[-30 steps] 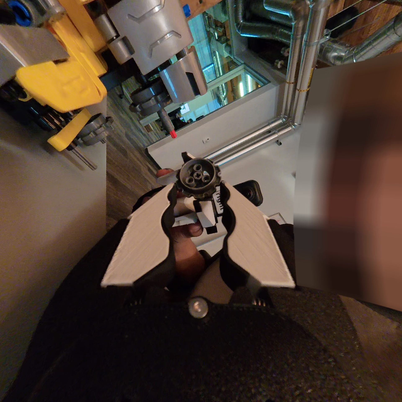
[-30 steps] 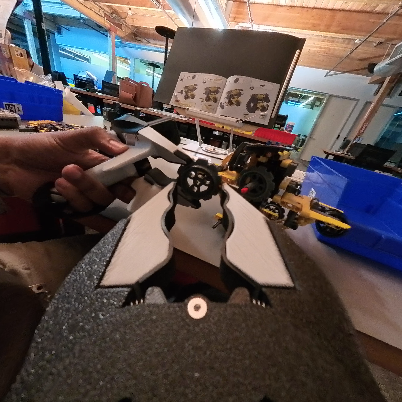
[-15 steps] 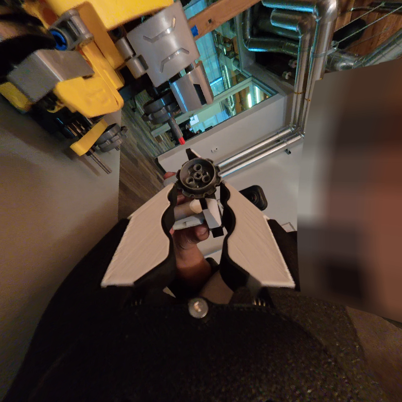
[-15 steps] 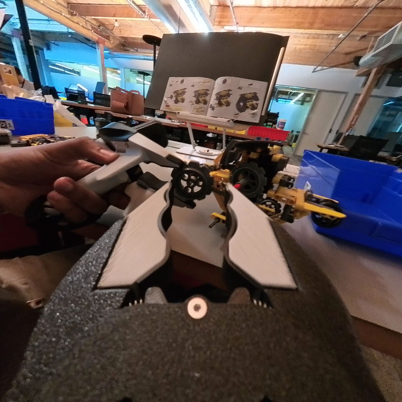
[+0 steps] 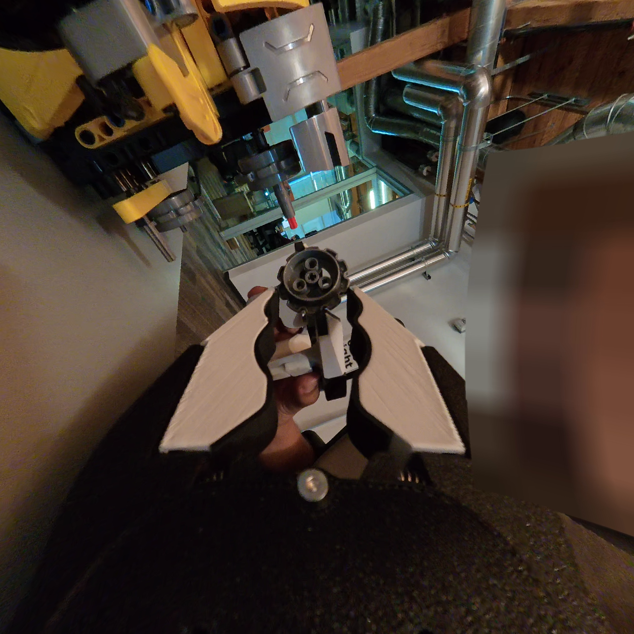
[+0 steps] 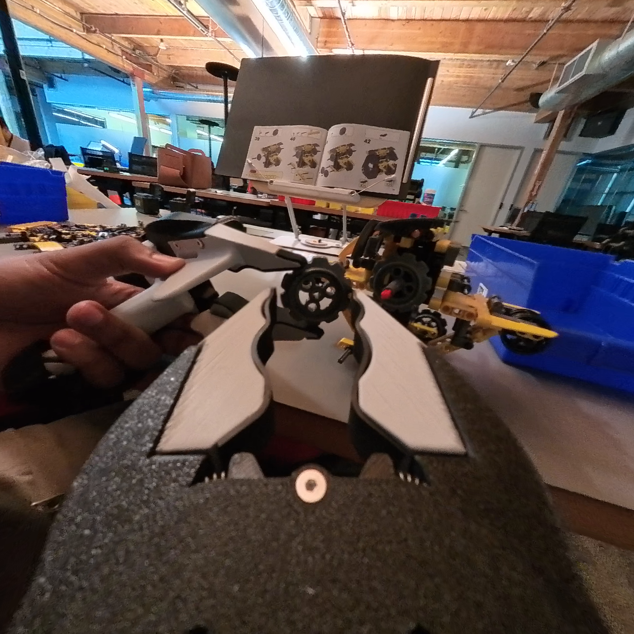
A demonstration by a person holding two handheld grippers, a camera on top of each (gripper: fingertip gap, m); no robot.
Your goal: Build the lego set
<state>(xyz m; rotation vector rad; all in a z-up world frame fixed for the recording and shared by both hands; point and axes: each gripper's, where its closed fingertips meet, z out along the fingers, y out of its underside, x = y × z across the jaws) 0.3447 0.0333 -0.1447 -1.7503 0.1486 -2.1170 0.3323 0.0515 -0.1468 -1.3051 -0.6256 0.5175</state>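
Both grippers, left gripper (image 5: 313, 295) rolled sideways and right gripper (image 6: 314, 302) level, pinch one black toy wheel (image 6: 316, 294) beside the yellow brick-built vehicle (image 6: 435, 288).

The left gripper (image 5: 313, 295) grips a small black toothed wheel (image 5: 312, 278) at its tips, near the yellow model vehicle (image 5: 144, 89).

Open-plan workshop: exposed timber ceiling (image 6: 377, 31) and metal ducts (image 5: 470, 113) above the tabletop (image 6: 463, 404); blue parts bins (image 6: 562, 308) beside it, further workbenches (image 6: 219, 195) behind.
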